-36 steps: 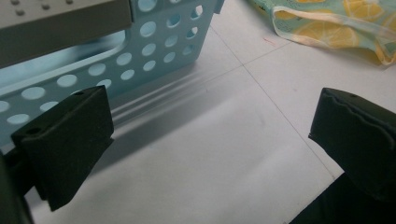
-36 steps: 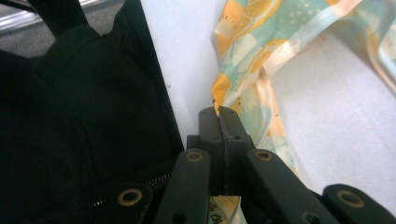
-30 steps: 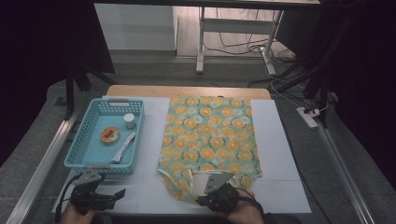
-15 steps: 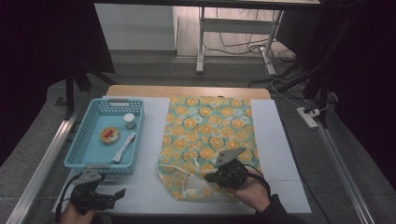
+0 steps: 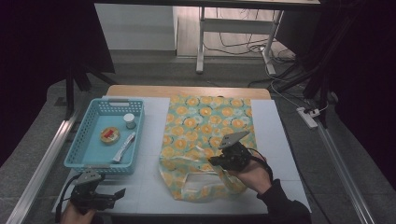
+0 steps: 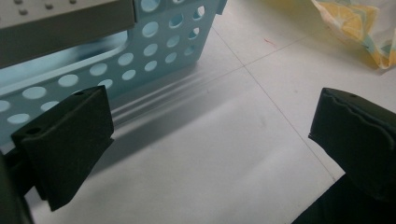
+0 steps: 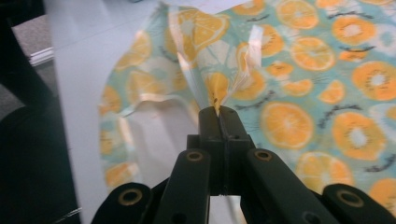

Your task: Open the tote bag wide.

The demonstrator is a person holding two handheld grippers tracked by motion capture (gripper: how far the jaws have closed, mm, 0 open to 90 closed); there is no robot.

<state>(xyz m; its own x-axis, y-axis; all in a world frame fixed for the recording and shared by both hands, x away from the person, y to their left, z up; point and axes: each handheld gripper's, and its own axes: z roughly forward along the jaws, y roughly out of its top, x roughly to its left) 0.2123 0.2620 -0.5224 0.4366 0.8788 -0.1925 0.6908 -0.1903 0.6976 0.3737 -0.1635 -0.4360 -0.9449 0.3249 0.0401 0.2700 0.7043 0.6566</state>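
Glossy teal plastic bag printed with orange slices (image 5: 205, 135) — lying flat on the white bench (image 5: 280, 154), right of the perforated light-blue plastic basket (image 5: 84, 161), its near edge puckered and lifted. The right gripper (image 7: 218, 111) has its jaws clenched on that raised fold. The left gripper (image 6: 210, 140) rests near the basket — jaws released, nothing between them.

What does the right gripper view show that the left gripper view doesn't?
Right gripper view: the right gripper shut on a pinched fold of the orange-slice patterned plastic bag, lifting its top layer. Left gripper view: the perforated light-blue plastic basket and the left gripper, jaws open over bare table. Both share the white table surface and some of the bag.
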